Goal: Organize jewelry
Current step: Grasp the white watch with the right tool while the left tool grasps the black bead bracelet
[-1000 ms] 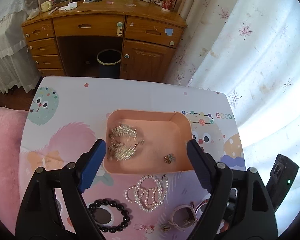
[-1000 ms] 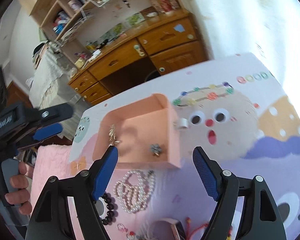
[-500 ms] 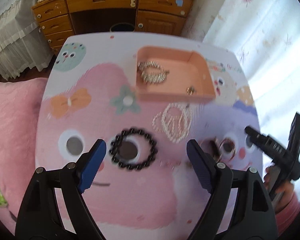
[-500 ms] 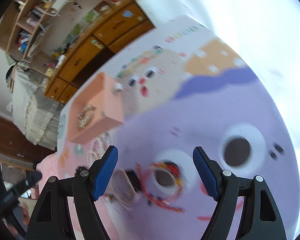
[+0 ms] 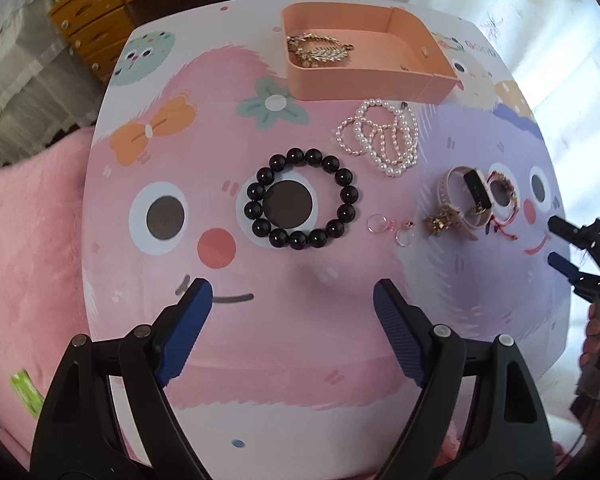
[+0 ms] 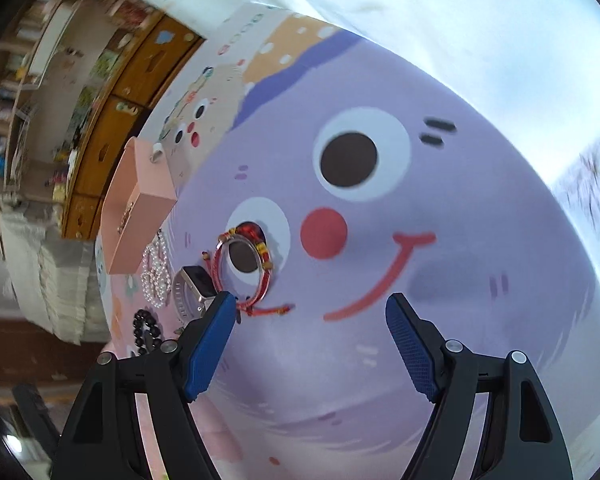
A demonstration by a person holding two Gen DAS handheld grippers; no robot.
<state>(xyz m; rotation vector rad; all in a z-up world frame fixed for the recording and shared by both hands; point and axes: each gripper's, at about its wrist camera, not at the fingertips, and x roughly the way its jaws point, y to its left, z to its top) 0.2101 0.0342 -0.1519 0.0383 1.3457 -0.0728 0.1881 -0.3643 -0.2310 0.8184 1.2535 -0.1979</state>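
A pink tray (image 5: 364, 76) at the table's far side holds a gold leaf brooch (image 5: 320, 50). On the cartoon tabletop lie a pearl necklace (image 5: 380, 136), a black bead bracelet (image 5: 300, 200), two small rings (image 5: 392, 228), a pink watch (image 5: 460, 200) and a red string bracelet (image 5: 504, 204). My left gripper (image 5: 292, 304) is open and empty above the table's near part. My right gripper (image 6: 312, 316) is open and empty, its left finger close to the red bracelet (image 6: 248, 264) and the watch (image 6: 196, 284). The right gripper also shows in the left wrist view (image 5: 560, 244).
A wooden desk with drawers (image 5: 148, 0) stands behind the table. A pink fluffy cover (image 5: 24, 248) lies to the left. White curtains (image 5: 548, 24) hang at the right. The tray (image 6: 136, 216) shows far left in the right wrist view.
Both grippers have pulled back from the tray toward the table's near side. The right gripper has swung right, over the purple face beside the red bracelet. Both stay open.
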